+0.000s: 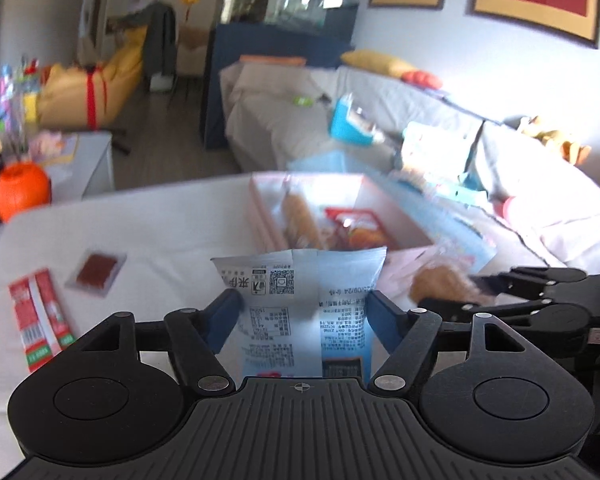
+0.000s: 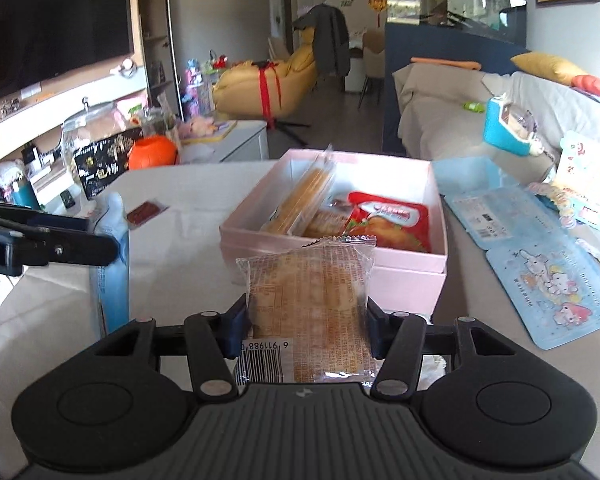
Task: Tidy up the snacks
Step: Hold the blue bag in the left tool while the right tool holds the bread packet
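My left gripper (image 1: 302, 314) is shut on a pale blue snack packet (image 1: 300, 280), held upright above the white table (image 1: 160, 232). The right gripper (image 2: 306, 324) is shut on a clear-wrapped biscuit pack (image 2: 306, 296) with a barcode at its near end. Just beyond both stands the open pink box (image 2: 400, 262), which holds a long yellow wafer pack (image 2: 304, 200), a red snack bag (image 2: 388, 224) and a small biscuit pack. In the right wrist view the left gripper (image 2: 100, 236) with its blue packet (image 2: 112, 264) is at the left. From the left wrist view the right gripper (image 1: 476, 292) is at the right.
A red-and-white stick pack (image 1: 40, 316) and a small clear pack of a dark red snack (image 1: 96, 272) lie on the table's left part. Blue cartoon-printed packaging (image 2: 548, 276) lies right of the box. A grey sofa (image 2: 440, 120) is behind, an orange pumpkin pot (image 2: 152, 152) at the left.
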Available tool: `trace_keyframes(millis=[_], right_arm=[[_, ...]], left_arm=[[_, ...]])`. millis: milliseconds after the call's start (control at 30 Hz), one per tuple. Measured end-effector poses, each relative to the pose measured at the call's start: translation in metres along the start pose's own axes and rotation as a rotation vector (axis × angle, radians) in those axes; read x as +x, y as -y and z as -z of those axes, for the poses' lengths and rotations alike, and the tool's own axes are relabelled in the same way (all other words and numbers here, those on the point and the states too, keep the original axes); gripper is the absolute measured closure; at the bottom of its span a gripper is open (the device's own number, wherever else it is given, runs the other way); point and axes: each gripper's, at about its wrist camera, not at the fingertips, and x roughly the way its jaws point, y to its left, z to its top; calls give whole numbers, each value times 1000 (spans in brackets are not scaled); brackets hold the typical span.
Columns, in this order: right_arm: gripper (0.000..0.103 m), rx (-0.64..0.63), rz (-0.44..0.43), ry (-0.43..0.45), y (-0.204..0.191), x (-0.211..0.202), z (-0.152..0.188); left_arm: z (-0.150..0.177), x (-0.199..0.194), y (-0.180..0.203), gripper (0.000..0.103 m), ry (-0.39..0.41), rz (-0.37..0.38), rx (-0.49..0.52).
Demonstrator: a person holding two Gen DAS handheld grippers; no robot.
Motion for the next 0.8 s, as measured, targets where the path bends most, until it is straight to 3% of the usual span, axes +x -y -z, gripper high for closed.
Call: trace_keyframes(millis=[167,267,367,500,633,800], right_arm=[[48,-10,-10,-1,-2,1,8],[48,-12,-19,-27,-4,9,13],[48,2,-14,-51,-2,17,18],[48,4,-3,-77,1,25,24],[48,12,19,-95,5,32,32],[48,39,-16,-116,-1,45,33]], left_arm=[[9,8,3,30,-15,9,13],[13,31,1,91,-52,25,12],[17,61,1,88,-78,-21,48],[22,91,-4,81,-111,-57,18],[19,83,-5,78,-62,-56,-7],[16,80,-29,78,-74,-156,-73]])
